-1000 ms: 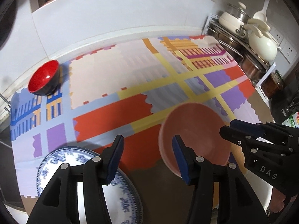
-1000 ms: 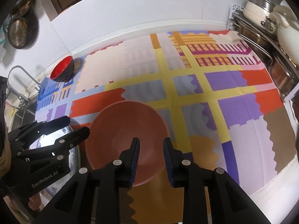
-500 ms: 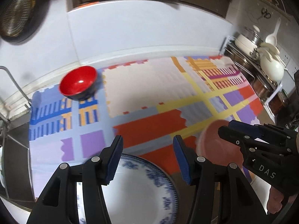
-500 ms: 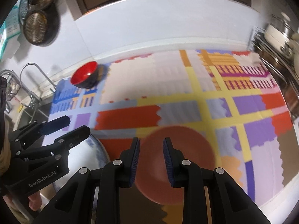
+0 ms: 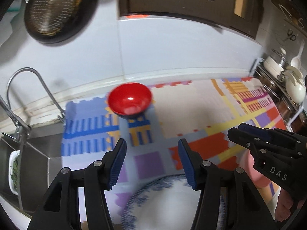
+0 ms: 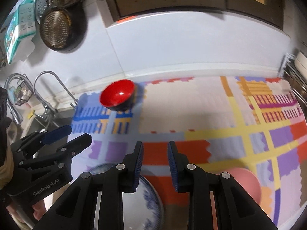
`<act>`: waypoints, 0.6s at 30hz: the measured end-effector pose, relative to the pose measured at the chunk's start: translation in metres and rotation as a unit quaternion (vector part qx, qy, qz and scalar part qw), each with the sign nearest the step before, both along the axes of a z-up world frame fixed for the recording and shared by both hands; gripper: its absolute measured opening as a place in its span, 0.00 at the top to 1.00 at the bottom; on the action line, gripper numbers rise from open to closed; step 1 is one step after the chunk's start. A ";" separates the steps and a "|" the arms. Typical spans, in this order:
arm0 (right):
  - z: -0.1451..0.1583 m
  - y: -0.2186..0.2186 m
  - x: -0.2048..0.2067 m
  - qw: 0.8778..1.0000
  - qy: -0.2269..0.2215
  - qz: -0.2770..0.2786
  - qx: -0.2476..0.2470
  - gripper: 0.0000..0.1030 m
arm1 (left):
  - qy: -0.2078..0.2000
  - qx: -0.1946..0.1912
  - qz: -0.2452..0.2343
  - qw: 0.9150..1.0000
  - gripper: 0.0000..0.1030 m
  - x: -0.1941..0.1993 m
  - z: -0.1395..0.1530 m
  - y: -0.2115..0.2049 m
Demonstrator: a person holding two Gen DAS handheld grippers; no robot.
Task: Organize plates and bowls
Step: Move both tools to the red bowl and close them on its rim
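Left tool [image 5: 152, 162]: jaws set apart, holding nothing, over the near edge of the desk.
Right tool [image 6: 155, 165]: jaws narrow with a clear gap, also empty.
Plate [image 5: 172, 201]: blue-and-white, at the near edge of the desk, partly under both tools.
Pink bowl [image 6: 246, 184]: on the patterned mat [image 6: 191, 105], near edge, just to the right of the plate and apart from it.
Red bowl [image 5: 129, 100]: alone at the far left corner of the mat, close to the wall and the sink tap [image 5: 28, 88].
Progress: judged early; nothing is stacked, the three dishes lie separate, and the red bowl looks like the next one to fetch.
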State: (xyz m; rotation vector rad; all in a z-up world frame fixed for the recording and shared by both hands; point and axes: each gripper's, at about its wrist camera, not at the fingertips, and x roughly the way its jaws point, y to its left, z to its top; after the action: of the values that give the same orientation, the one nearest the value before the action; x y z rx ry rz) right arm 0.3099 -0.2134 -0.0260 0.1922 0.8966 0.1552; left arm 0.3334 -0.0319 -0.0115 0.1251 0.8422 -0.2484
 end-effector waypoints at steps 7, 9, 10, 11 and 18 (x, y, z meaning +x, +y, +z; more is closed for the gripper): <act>0.002 0.034 0.030 1.000 -0.011 0.007 0.007 0.74 | -0.004 0.006 0.017 1.000 0.47 0.026 0.002 0.032; 0.004 0.042 0.038 1.000 -0.017 0.008 0.006 0.74 | -0.005 0.007 0.020 1.000 0.47 0.034 0.002 0.039; 0.004 0.045 0.042 1.000 -0.018 0.008 0.006 0.74 | -0.006 0.009 0.022 1.000 0.47 0.039 0.001 0.043; 0.005 0.048 0.048 1.000 -0.020 0.009 0.008 0.74 | -0.007 0.008 0.023 1.000 0.47 0.042 0.001 0.045; -0.001 0.066 0.082 1.000 -0.018 0.012 0.006 0.74 | -0.004 0.010 0.036 0.999 0.47 0.079 -0.009 0.063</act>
State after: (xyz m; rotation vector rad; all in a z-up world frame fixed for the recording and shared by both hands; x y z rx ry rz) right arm 0.3916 -0.1473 -0.0275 0.1896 0.8627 0.1859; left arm 0.4121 0.0315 -0.0208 0.1142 0.8402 -0.1727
